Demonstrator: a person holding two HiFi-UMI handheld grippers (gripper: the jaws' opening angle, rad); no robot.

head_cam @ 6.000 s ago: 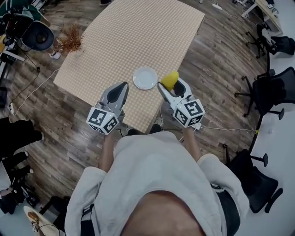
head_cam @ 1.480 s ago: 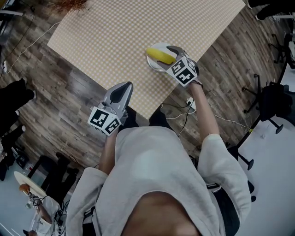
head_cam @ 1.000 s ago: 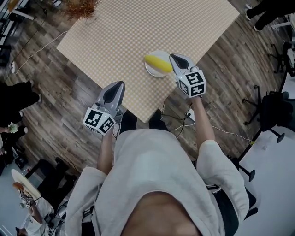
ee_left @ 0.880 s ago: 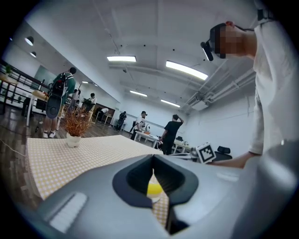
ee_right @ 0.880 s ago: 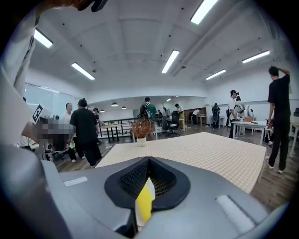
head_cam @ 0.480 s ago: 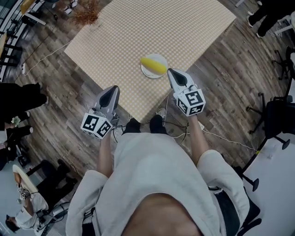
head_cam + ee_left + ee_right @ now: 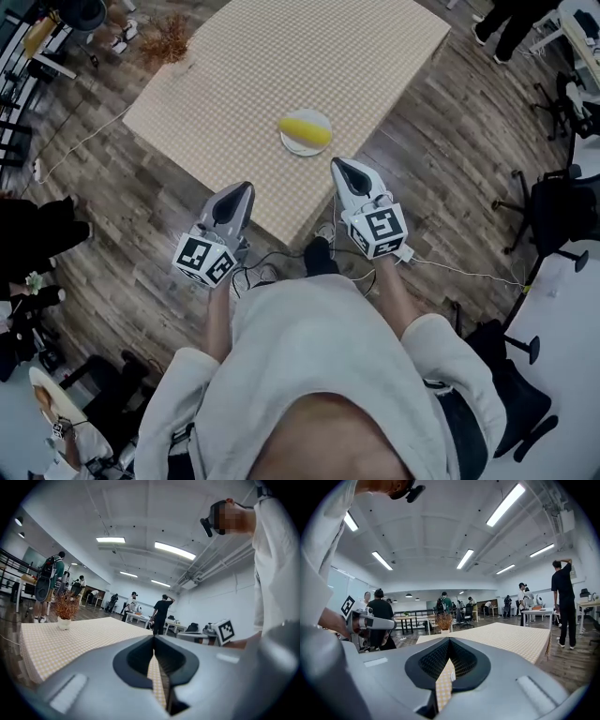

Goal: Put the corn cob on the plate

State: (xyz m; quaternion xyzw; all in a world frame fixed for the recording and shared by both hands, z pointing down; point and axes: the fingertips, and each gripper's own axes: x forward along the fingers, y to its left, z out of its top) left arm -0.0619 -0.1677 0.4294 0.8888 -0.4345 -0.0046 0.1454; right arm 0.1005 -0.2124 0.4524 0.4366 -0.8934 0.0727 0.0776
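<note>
Beside table (image 7: pixel 281 66), right hand-held gripper (image 7: pixel 340 169) closed, empty

Corn cob (image 7: pixel 305 130): on the plate (image 7: pixel 298 150), ahead of both grippers.
Plate: on the desk (image 7: pixel 281 66), near its front edge, ahead and slightly left of the right gripper (image 7: pixel 338 167).
Left gripper (image 7: pixel 246 188): at the desk's front edge, left of the right gripper, well apart from the plate.
Potted plant (image 7: pixel 167 47): on the desk's far corner, ahead-left of the left gripper.
</note>
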